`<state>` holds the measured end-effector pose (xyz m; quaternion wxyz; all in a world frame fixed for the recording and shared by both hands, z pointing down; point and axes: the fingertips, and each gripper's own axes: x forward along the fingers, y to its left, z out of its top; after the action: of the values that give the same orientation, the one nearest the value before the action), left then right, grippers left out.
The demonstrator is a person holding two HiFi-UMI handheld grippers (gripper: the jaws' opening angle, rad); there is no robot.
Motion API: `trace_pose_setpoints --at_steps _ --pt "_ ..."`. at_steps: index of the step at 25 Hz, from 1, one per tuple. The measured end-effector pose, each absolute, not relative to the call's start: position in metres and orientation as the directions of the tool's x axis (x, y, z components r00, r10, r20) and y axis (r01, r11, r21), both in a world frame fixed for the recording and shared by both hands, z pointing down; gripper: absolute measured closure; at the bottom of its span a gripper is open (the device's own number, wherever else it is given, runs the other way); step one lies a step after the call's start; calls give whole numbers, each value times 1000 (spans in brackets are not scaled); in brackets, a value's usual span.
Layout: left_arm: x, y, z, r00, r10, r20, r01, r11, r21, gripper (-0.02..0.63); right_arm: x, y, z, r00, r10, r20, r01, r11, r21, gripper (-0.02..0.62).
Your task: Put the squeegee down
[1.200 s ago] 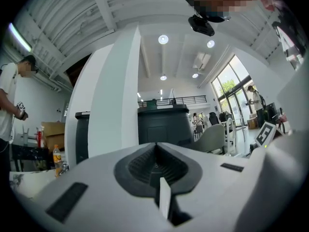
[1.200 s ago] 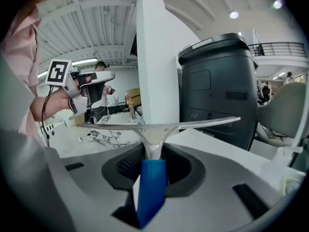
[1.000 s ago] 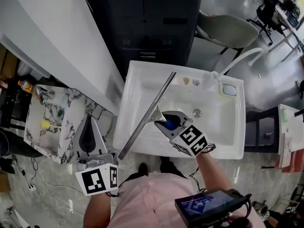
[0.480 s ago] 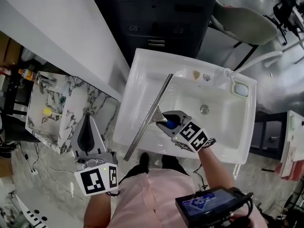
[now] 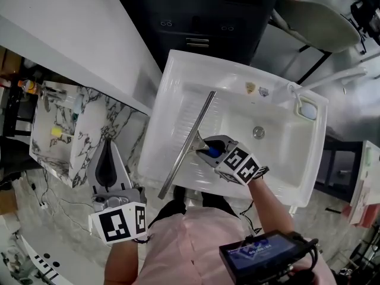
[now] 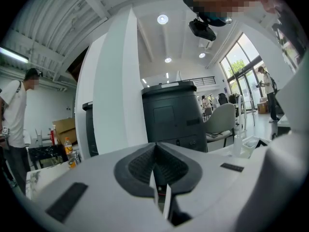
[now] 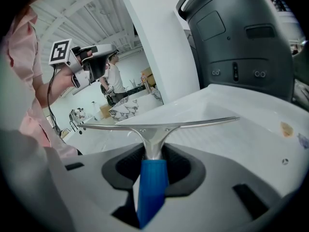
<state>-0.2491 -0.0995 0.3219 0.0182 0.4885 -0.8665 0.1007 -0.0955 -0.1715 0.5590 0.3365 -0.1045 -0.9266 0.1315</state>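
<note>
Head view gives us the right claw point(image 5: 206, 148) over the near half of the white sink point(image 5: 178, 76), pinching the squeegee point(image 5: 191, 136) by its blue handle. The blade runs from 1 o'clock, inside the basin, to 7 o'clock, where its end juts out past the sink's near rim. Whether the blade touches the sink we cannot tell.

In the right gripper view this claw point(image 7: 153, 154) stands partly spread, both pads pressed on the blue handle. The metal neck of the squeegee point(image 7: 159, 124) rises out of the grip, and the long blade crosses just ahead of the tips.

At 8 o'clock from the sink we see the left claw point(image 5: 108, 148), beside the marble desk point(image 5: 65, 159) and well apart from the squeegee. The left gripper view shows that claw point(image 6: 155, 149) with its pads pressed together and nothing between them.
</note>
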Motion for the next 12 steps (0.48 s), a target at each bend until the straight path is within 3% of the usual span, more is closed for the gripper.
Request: trace_pose_setpoints --at_steps 12 --pt "-254 -115 337 -521 -837 167 -853 503 -144 597 -93 -173 586 -698 338 632 112 922 -370 480"
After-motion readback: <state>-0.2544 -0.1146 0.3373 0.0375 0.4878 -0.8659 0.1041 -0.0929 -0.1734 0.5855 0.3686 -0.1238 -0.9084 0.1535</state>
